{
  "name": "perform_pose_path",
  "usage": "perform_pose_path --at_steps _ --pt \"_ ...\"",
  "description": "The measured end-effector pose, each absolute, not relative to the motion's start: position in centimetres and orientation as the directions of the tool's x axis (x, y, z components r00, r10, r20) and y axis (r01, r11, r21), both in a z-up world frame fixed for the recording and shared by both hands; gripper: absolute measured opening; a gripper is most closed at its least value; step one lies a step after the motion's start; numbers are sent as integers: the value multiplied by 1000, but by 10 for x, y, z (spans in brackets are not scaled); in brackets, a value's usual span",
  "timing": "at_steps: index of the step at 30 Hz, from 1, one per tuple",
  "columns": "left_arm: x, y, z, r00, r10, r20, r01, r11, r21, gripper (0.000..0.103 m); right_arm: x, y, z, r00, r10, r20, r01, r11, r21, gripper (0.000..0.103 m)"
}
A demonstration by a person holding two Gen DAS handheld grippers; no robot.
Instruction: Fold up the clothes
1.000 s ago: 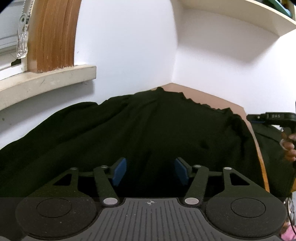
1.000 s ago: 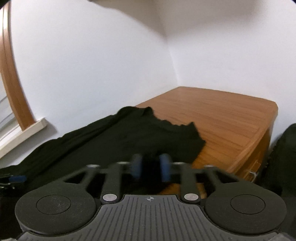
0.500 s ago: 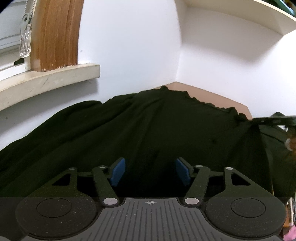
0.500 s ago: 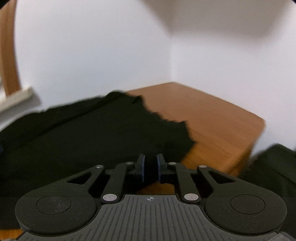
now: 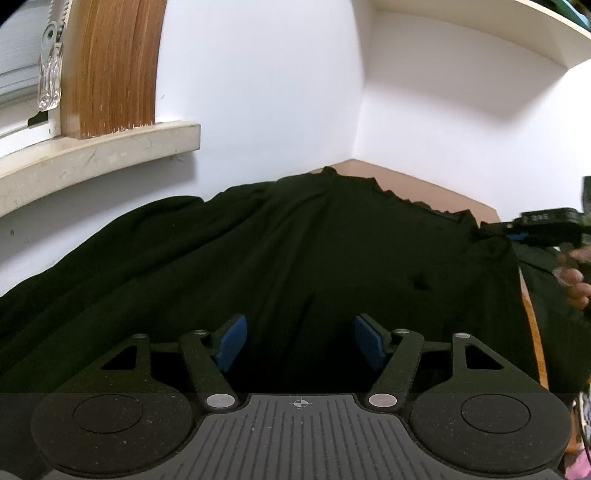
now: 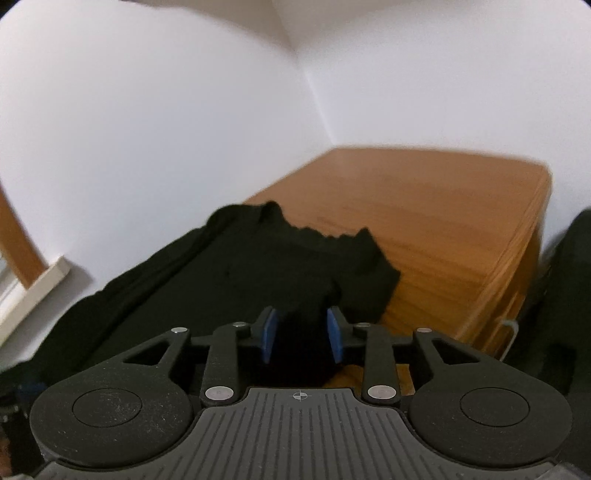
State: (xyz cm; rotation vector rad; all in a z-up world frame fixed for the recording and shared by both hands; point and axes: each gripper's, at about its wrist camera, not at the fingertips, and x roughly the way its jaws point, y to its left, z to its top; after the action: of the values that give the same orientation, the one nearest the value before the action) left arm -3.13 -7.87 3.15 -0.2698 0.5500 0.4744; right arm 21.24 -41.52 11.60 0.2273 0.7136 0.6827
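Note:
A black garment [image 5: 295,251] lies spread over the wooden table [image 6: 443,206], its wavy hem toward the far corner. My left gripper [image 5: 300,339] hovers low over the garment's middle. Its jaws are opening, wide apart, and the blue pads [image 5: 231,343] touch no cloth. My right gripper [image 6: 302,332] is at the garment's [image 6: 258,266] right edge. A raised fold of black cloth fills the gap between its pads [image 6: 269,338] while the jaws are opening. In the left wrist view the right gripper [image 5: 491,232] shows at the far right, held by a hand [image 5: 574,273].
White walls meet in a corner behind the table [image 5: 424,184]. A windowsill [image 5: 99,147] and a wooden frame stand at the left, and a shelf [image 5: 480,22] hangs overhead. A dark heap [image 6: 569,295] sits beyond the table's right edge, near a drawer handle [image 6: 508,332].
The right gripper closed almost fully on the garment's edge, then widened somewhat, and shifted sideways, drawing up a fold. The left gripper stayed put, with its jaws slightly wider.

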Motion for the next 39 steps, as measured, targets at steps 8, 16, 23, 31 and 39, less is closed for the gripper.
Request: perform_pose_path --at_steps 8,16,23,31,39 --pt "-31 -77 31 743 359 -565 -506 853 -123 69 226 -460 132 650 639 -411 -435 757 488 2" --pt "-30 -79 31 740 365 -564 -508 853 -115 70 204 -471 120 573 691 -441 -496 720 485 29" --pt "-24 -89 31 739 323 -591 -463 881 -96 46 186 -448 105 445 761 -472 -566 647 510 36" --pt "-18 -93 37 740 272 -614 -402 912 -80 53 183 -427 108 430 780 -454 -622 620 478 10" --pt "-38 -98 38 747 253 -614 -386 918 -90 45 176 -433 100 483 759 -438 -640 647 416 9"
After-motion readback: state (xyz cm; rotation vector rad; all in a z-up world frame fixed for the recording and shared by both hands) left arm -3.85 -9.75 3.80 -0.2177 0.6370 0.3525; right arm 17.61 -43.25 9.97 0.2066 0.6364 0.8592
